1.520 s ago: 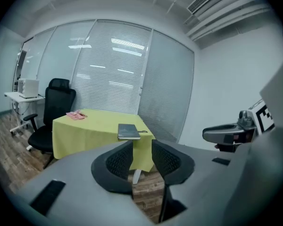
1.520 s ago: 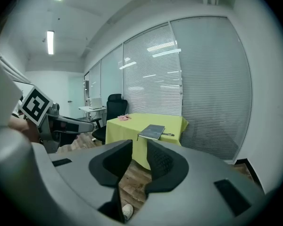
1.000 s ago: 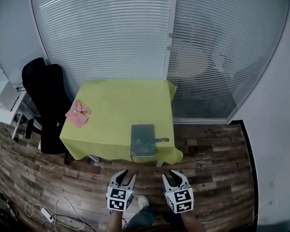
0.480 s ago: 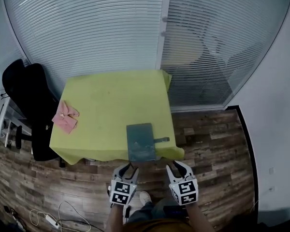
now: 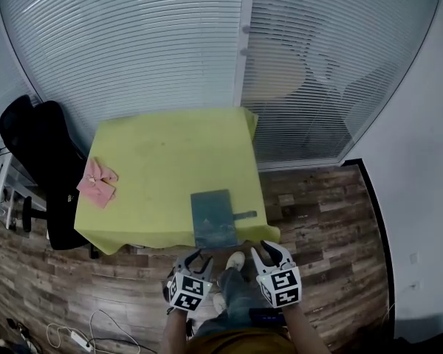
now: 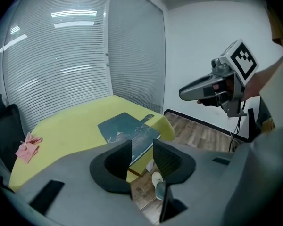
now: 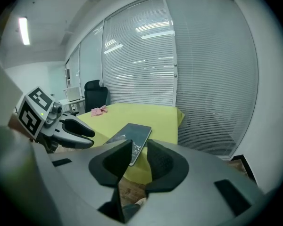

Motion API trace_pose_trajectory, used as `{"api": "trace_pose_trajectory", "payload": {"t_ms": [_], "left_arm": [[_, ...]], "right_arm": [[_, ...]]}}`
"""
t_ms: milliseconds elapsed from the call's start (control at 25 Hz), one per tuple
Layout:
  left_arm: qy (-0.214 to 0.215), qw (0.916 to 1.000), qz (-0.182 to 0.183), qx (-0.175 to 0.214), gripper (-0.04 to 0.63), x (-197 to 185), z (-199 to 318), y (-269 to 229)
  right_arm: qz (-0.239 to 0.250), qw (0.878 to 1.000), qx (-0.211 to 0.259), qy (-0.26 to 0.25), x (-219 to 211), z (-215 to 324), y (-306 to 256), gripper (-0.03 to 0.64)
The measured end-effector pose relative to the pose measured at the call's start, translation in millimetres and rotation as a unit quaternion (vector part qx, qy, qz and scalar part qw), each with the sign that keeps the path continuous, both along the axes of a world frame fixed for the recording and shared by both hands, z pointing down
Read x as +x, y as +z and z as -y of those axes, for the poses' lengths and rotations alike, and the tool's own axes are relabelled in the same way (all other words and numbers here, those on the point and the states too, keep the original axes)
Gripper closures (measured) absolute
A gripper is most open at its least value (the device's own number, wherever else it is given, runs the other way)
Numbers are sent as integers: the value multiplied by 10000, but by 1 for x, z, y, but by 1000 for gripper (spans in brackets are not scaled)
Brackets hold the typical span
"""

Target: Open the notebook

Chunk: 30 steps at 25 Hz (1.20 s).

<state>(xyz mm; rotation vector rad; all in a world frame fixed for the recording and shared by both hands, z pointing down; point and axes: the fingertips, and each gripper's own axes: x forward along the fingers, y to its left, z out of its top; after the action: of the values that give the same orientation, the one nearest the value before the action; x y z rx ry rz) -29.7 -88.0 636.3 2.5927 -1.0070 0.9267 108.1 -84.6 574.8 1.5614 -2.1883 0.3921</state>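
A dark teal notebook [image 5: 213, 218] lies shut on the yellow-green table [image 5: 155, 161], at its near edge, with a small strap tab [image 5: 246, 214] sticking out to the right. My left gripper [image 5: 190, 259] hovers just short of that edge, below the notebook, open with nothing between its jaws. My right gripper [image 5: 269, 251] is level with it, to the right of the notebook's corner, also open and empty. The notebook [image 6: 124, 128] lies ahead of the left gripper [image 6: 141, 152]. In the right gripper view the notebook [image 7: 133, 135] sits beyond the right gripper [image 7: 139, 157].
A crumpled pink cloth [image 5: 97, 183] lies at the table's left edge. A black office chair [image 5: 37, 161] stands left of the table. Slatted blinds [image 5: 170, 43] close off the far side. Wood floor [image 5: 317, 220] surrounds the table. A cable with a plug strip [image 5: 77, 335] lies on the floor.
Both grippers have come closer to the table's near edge, and the table now sits nearer in the head view. The notebook has not moved and stays shut.
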Motion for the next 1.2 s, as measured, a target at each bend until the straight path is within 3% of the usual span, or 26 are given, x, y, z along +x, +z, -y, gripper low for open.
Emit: {"api": "trace_pose_trajectory", "payload": {"t_ms": [240, 400, 1200], "left_arm": [[-15, 10000, 31, -12, 437, 2, 13, 1], [327, 9984, 453, -1, 436, 9, 12, 16], [899, 9856, 1433, -76, 411, 27, 27, 68]], "right_arm": [[106, 9996, -160, -212, -12, 5, 13, 505], [174, 9992, -293, -226, -13, 7, 28, 505], [278, 9971, -696, -124, 12, 27, 61, 508]]}}
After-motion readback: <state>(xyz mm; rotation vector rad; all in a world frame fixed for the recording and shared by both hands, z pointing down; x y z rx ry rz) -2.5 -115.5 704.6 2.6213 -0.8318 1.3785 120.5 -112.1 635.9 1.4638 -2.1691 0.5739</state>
